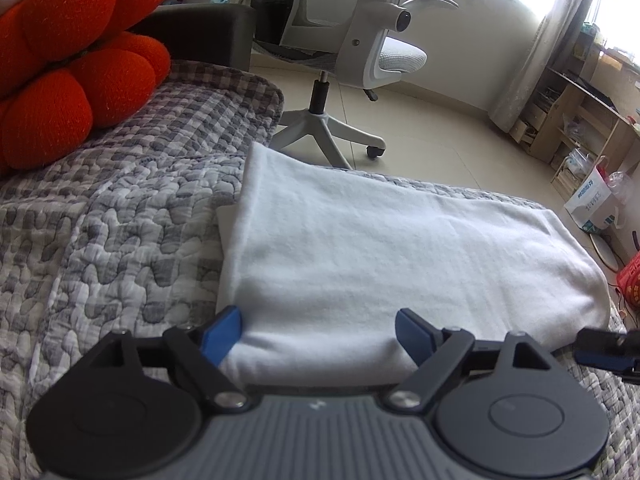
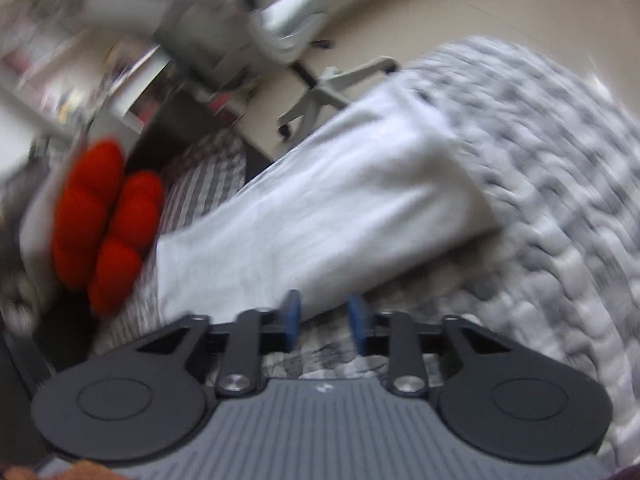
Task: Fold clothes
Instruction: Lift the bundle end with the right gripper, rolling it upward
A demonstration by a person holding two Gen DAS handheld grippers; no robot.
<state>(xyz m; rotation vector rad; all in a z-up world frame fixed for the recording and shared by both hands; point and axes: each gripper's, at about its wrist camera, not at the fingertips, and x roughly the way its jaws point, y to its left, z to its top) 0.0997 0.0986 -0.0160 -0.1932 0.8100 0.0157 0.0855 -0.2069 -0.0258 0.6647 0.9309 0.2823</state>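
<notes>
A white garment lies folded into a rectangle on the grey quilted bedspread. My left gripper is open, its blue fingers wide apart at the near edge of the garment, holding nothing. In the blurred right wrist view the white garment lies ahead. My right gripper is open with a moderate gap, just at the garment's near edge, empty. The right gripper also shows at the right edge of the left wrist view.
An orange pumpkin-shaped cushion sits at the bed's left. A white office chair stands on the tiled floor beyond the bed. A wooden shelf with bags and clutter stands at the right under a window.
</notes>
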